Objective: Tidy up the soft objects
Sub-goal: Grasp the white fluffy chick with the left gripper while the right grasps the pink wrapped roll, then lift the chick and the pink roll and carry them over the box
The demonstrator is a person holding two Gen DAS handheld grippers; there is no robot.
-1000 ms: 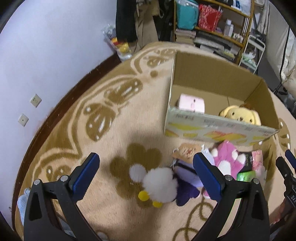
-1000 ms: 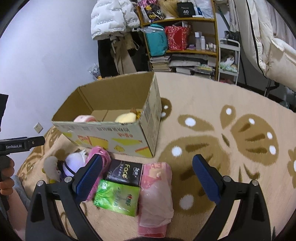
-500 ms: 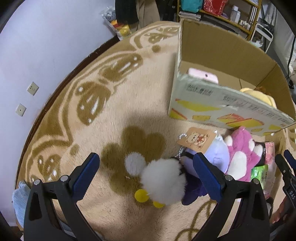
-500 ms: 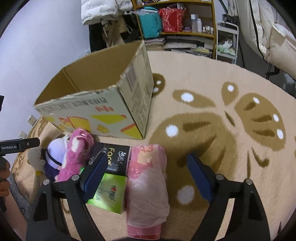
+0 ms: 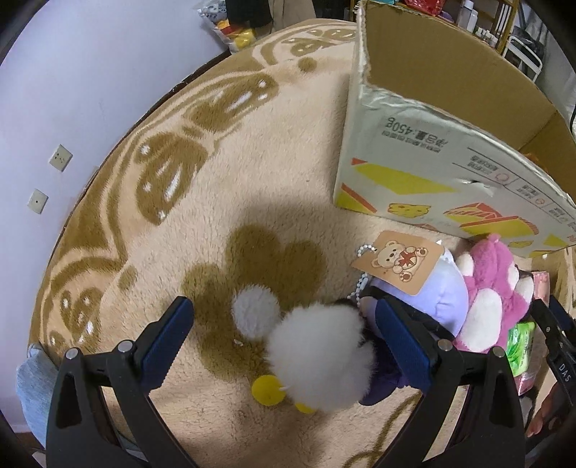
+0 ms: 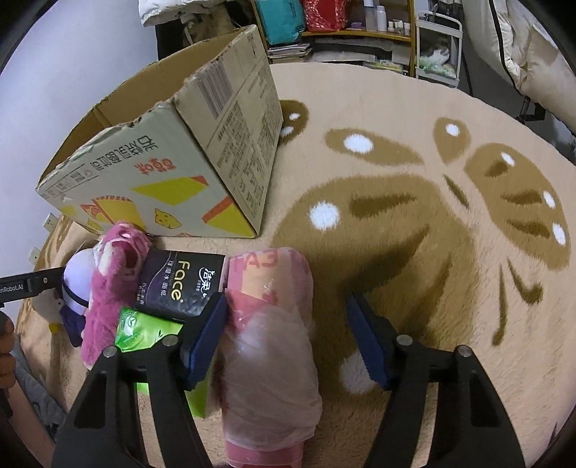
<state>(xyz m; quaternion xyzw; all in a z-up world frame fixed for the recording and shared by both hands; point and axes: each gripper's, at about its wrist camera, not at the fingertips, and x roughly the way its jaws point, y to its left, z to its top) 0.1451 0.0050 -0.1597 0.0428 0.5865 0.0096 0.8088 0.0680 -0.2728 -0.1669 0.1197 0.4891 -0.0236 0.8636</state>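
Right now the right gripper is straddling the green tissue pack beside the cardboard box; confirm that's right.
Not quite. The right gripper straddles the pink plastic-wrapped roll, not the green tissue pack, which lies just outside its left finger. The right wrist view shows it. The cardboard box stands beside them.

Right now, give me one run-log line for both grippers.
left gripper: open over white plush | right gripper: open, jaws just closing around pink wrapped roll

Beige patterned rug (image 6: 414, 151), lilac wall (image 5: 90, 90), seemingly cluttered shelves (image 6: 345, 32).
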